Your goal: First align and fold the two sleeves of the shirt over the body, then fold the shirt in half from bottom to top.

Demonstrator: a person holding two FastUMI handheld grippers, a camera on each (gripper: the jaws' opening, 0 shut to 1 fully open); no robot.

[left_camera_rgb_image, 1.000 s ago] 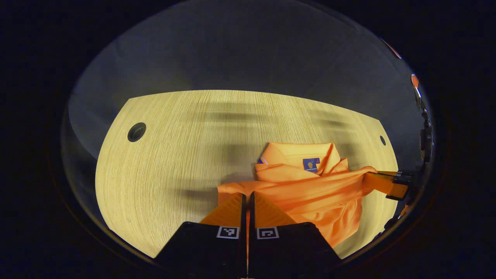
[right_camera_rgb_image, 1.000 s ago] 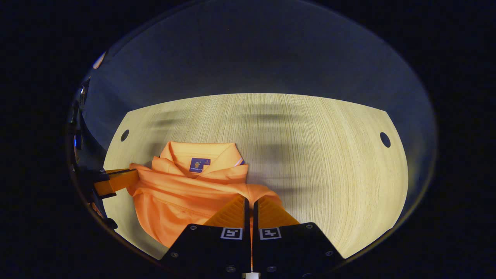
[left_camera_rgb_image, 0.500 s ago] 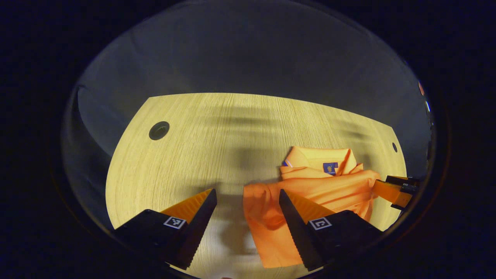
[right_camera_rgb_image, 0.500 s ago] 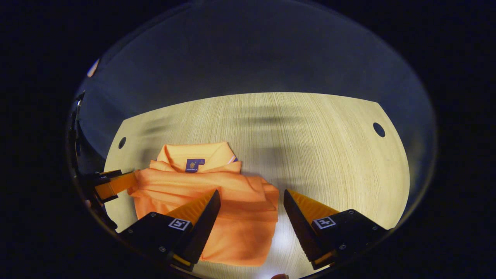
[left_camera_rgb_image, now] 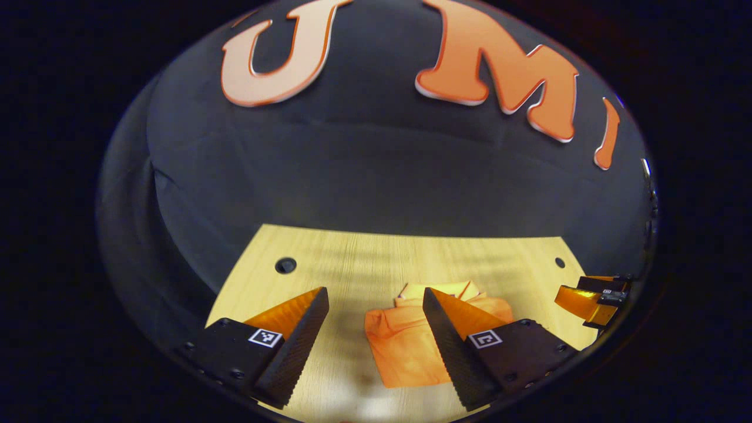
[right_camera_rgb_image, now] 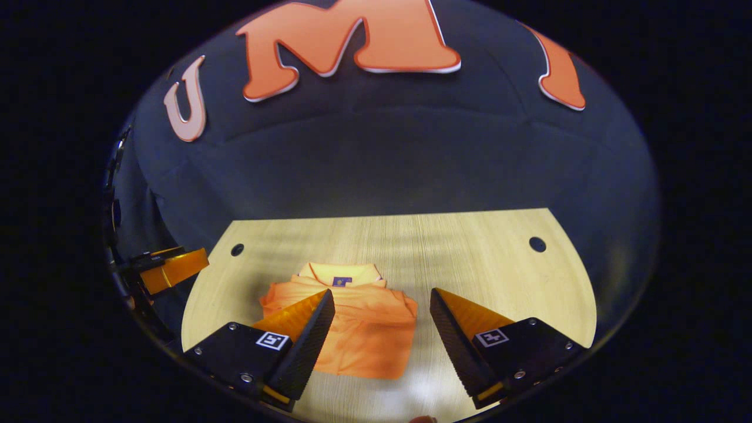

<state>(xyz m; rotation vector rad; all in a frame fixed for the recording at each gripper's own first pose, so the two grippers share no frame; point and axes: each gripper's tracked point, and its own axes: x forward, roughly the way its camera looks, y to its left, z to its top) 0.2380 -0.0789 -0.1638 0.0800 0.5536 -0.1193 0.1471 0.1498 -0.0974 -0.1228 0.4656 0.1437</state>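
- On the table (right_camera_rgb_image: pixel 470 247), near its front edge: shirt (right_camera_rgb_image: pixel 364 329), folded up small, collar on top.
- Both grippers, left (left_camera_rgb_image: pixel 376 335) and right (right_camera_rgb_image: pixel 382 335), above the shirt, jaws spread wide, holding nothing.
- Looks all done; next, just pull away.

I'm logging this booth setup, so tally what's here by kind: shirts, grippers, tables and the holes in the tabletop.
Orange shirt: 1
Hand-held grippers: 2, the left hand-held gripper and the right hand-held gripper
Wooden table: 1
Tabletop holes: 2, one at and one at
Total: 6
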